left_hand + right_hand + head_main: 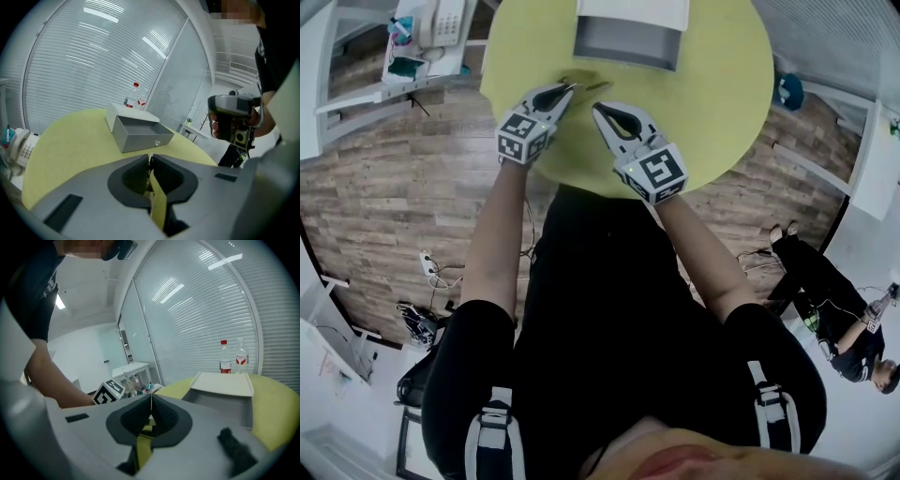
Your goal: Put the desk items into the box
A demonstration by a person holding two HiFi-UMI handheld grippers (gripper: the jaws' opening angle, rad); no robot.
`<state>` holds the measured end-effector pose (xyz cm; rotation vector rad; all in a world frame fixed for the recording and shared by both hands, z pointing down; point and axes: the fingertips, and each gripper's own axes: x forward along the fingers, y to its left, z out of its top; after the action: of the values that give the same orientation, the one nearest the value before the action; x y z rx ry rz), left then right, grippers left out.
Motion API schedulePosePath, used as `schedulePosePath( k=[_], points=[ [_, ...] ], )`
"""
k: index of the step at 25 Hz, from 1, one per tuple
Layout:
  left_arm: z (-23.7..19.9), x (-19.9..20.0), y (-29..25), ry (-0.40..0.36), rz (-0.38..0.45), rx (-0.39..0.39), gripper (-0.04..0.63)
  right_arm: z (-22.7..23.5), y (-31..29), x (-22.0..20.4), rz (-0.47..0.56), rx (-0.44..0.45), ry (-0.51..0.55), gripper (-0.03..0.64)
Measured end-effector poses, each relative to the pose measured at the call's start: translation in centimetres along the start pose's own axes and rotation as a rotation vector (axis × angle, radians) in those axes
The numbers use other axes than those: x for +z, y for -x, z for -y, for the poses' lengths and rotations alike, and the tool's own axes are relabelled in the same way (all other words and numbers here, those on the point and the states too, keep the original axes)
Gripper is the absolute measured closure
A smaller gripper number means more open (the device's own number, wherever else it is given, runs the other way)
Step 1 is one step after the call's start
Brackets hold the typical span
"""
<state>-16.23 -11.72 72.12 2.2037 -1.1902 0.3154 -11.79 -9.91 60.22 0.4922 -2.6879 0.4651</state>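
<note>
You held both hand-held grippers low over the near part of the round yellow-green worktop (712, 103), tips aimed twd the box; the left hand-held gripper (567, 89) had its jaws drawn together at the tips, w/ only a hairline slit btwn them in its own view; a thin dark streak (598, 86) sat on the worktop just beside those tips, item or shadow, couldn't tell which, nor whether the pads touched it; the right hand-held gripper (600, 111) sat just beside the left, a bit nearer you, its jaws pressed tip to tip; the grey box (628, 42) stood at the far side of the worktop, well apart from both grippers, open side up, its white lid (222, 383) lying against its far edge; two clear bottles (233, 357) w/ red labels stood behind the lid by the blinds; a white desk phone (441, 23) sat on a side shelf off to your left; another person (839, 319) sat on the floor to your right.
</note>
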Motion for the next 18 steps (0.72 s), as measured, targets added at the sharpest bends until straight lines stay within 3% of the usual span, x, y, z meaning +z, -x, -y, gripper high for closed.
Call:
schedulePosePath(
  k=[18],
  points=[
    [3.3, 5.1, 4.2, -0.068, 0.057, -0.036, 0.578, -1.5, 2.0, 3.4, 0.032, -0.022, 0.017, 0.6]
  ],
)
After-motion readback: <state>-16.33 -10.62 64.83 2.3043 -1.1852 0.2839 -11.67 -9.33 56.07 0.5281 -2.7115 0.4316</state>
